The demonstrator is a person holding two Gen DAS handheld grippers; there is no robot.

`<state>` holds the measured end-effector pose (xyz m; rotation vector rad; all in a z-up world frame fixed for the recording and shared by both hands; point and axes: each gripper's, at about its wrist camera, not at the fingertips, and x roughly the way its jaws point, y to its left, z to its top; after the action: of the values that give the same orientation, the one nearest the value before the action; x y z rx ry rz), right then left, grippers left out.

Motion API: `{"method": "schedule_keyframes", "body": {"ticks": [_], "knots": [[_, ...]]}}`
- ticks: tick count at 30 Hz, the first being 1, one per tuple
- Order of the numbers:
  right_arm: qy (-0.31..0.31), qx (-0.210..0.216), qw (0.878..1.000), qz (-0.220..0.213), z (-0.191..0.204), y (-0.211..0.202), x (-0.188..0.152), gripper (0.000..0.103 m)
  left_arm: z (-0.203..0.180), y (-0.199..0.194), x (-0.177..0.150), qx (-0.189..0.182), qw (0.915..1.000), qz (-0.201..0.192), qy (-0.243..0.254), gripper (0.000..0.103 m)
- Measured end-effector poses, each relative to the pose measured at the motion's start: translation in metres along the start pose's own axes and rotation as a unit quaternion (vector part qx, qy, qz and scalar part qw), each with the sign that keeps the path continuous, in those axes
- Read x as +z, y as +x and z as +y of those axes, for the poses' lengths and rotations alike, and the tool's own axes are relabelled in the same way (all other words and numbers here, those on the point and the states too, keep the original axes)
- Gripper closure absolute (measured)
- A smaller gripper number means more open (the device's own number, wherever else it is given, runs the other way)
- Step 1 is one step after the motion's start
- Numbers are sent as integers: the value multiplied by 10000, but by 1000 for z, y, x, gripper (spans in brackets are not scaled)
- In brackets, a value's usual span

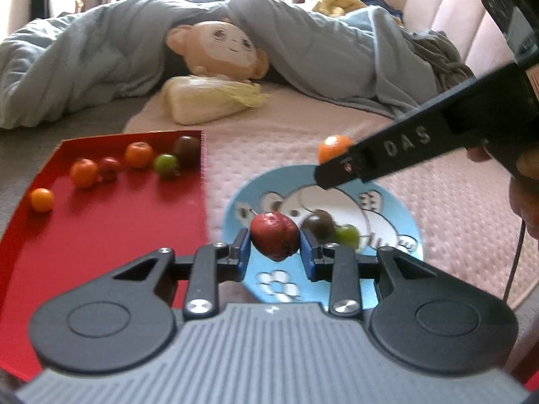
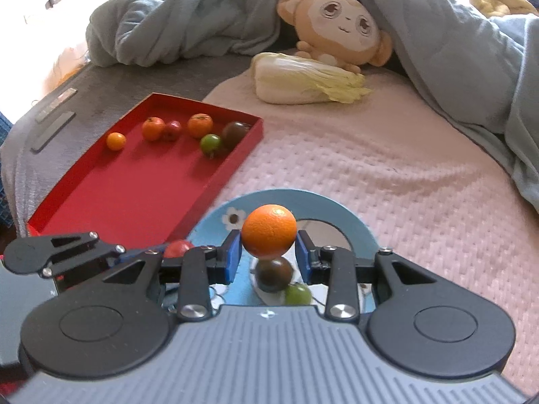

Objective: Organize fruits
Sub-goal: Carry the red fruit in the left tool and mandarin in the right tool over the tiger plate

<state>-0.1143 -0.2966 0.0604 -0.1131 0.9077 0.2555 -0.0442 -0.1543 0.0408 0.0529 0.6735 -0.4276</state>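
Note:
My left gripper (image 1: 274,247) is shut on a dark red fruit (image 1: 274,235) above the blue cartoon plate (image 1: 397,208). My right gripper (image 2: 268,249) is shut on an orange (image 2: 268,231) above the same plate (image 2: 343,215); it shows from the side in the left wrist view (image 1: 328,168). A dark brown fruit (image 1: 318,224) and a green fruit (image 1: 348,235) lie on the plate. The red tray (image 1: 101,229) to the left holds several fruits: oranges, a red one, a green one (image 2: 210,143) and a dark one (image 2: 234,133).
All rests on a pink quilted bedcover (image 2: 387,155). Behind are a cabbage-shaped cushion (image 2: 303,79), a monkey plush (image 2: 340,27) and a rumpled grey-blue duvet (image 2: 175,23). A grey strip with flat bars (image 2: 54,128) lies left of the tray.

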Motion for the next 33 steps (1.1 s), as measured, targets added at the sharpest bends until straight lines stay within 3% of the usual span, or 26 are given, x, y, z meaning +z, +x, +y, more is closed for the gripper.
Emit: {"method": "schedule_keyframes", "body": {"ticks": [16, 33], "knots": [[109, -75, 9999, 47, -21, -6, -9, 63, -32, 25, -16, -96, 9988, 421, 215, 68], [86, -37, 9999, 114, -20, -5, -10, 63, -49, 27, -24, -178, 9979, 480, 386, 68]]}}
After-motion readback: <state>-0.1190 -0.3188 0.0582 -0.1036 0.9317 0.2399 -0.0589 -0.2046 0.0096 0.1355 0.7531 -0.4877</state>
